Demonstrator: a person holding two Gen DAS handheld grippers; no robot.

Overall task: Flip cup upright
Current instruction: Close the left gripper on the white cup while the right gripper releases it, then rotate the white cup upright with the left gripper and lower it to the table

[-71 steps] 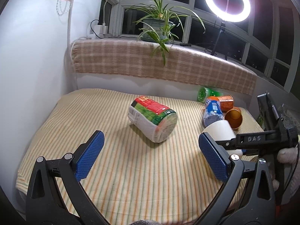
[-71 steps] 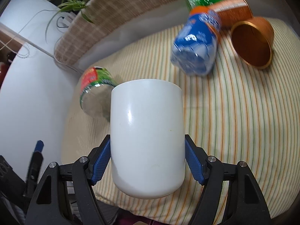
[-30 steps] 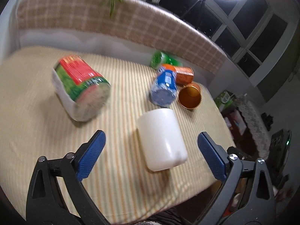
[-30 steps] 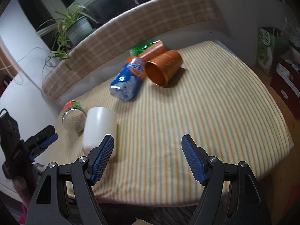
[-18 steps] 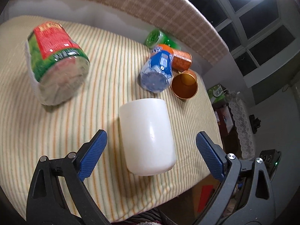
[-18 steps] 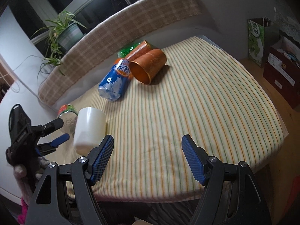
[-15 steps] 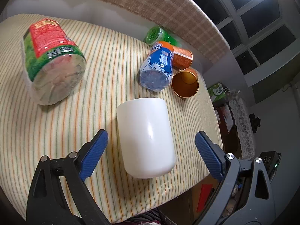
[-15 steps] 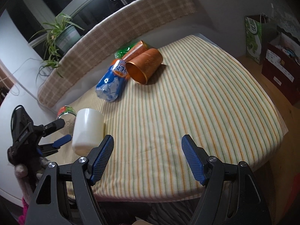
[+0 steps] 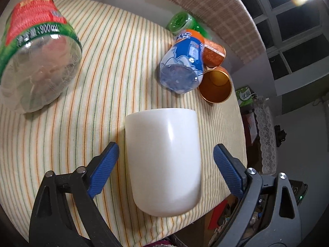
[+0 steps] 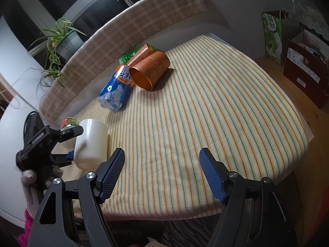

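A plain white cup [image 9: 163,158] lies on its side on the striped cloth near the table's front edge, rounded base toward me in the left wrist view. My left gripper [image 9: 164,160] is open with its blue pads on either side of the cup, not touching it. In the right wrist view the cup [image 10: 91,144] lies at the left with the left gripper [image 10: 70,144] around it. My right gripper [image 10: 161,164] is open and empty, over bare cloth to the right of the cup.
A large green-and-red bottle [image 9: 35,55] lies at the left. A blue bottle [image 9: 182,65], an orange can [image 9: 213,53], a green bottle [image 9: 181,23] and an open copper cup [image 9: 214,87] lie at the back. The table edge [image 9: 226,195] is just right of the cup.
The right gripper let go of the white cup on the cloth and drew back to the right. The left gripper swung over and closed in around the cup, jaws still open.
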